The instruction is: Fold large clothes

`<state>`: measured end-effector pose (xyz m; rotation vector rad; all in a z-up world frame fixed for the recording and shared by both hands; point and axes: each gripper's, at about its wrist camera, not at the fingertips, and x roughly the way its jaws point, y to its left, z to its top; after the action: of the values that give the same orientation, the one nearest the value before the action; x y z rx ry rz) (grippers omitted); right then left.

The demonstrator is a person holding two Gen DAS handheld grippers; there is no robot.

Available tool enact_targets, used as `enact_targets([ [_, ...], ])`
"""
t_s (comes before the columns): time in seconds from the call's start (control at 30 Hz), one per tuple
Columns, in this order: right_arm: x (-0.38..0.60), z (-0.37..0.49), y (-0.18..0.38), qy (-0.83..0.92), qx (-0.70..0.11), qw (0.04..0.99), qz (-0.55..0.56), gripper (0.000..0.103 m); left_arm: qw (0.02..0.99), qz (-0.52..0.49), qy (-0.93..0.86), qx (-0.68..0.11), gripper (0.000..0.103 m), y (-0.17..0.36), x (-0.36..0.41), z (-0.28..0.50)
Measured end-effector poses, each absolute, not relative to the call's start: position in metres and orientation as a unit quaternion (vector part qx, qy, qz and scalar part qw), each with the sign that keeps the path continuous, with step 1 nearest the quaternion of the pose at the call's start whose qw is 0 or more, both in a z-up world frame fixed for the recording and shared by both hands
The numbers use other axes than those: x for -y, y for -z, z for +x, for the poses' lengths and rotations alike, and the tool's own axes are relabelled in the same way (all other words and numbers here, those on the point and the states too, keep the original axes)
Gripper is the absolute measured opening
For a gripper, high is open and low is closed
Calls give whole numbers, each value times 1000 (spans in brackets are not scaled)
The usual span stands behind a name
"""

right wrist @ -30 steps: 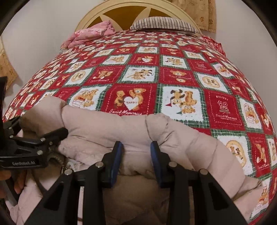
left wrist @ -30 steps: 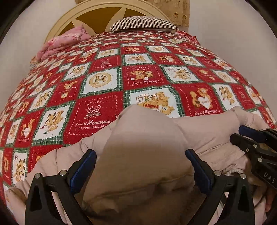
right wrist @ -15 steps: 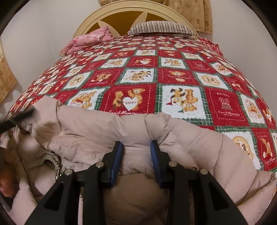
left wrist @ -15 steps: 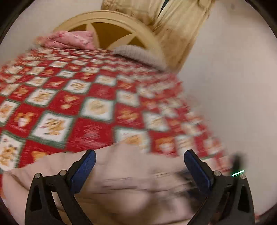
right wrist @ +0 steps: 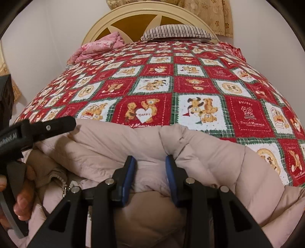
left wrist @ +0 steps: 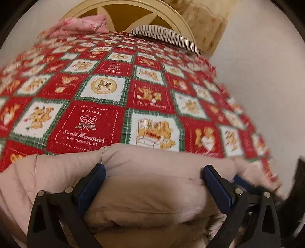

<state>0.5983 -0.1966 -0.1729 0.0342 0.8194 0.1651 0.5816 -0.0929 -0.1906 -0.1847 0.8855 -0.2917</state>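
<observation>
A puffy, quilted beige coat [right wrist: 200, 152] lies bunched on the bed's red patchwork teddy-bear quilt [right wrist: 152, 85]. The right gripper [right wrist: 151, 167] is clamped on a soft fold; the left gripper [left wrist: 152, 179] seems spread wide, astride the padding.

The coat [right wrist: 200, 152] is matt, puffy quilted cloth (pale pink); beneath it the bedspread [right wrist: 190, 85] is printed woven cotton; beyond the bedspread, a glossy painted headboard [right wrist: 118, 15].

Black right gripper [right wrist: 150, 169] with blue-padded fingers [right wrist: 128, 177] and silver screws
</observation>
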Motion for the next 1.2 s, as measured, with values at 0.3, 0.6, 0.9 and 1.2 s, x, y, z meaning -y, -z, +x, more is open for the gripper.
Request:
enact_targets([
  [0.3, 196, 599, 173, -76, -399, 914, 9, 36, 894, -13, 100, -436, 102, 200, 108, 580],
  [0.6, 190, 600, 173, -65, -403, 913, -8, 36, 895, 16, 81, -439, 102, 204, 116, 584],
  [0.9, 183, 600, 174, -53, -405, 912, -31, 36, 896, 29, 73, -437, 102, 204, 119, 584],
  [1.2, 180, 600, 175, -46, -406, 912, -44, 36, 896, 32, 71, -438, 102, 204, 120, 585],
])
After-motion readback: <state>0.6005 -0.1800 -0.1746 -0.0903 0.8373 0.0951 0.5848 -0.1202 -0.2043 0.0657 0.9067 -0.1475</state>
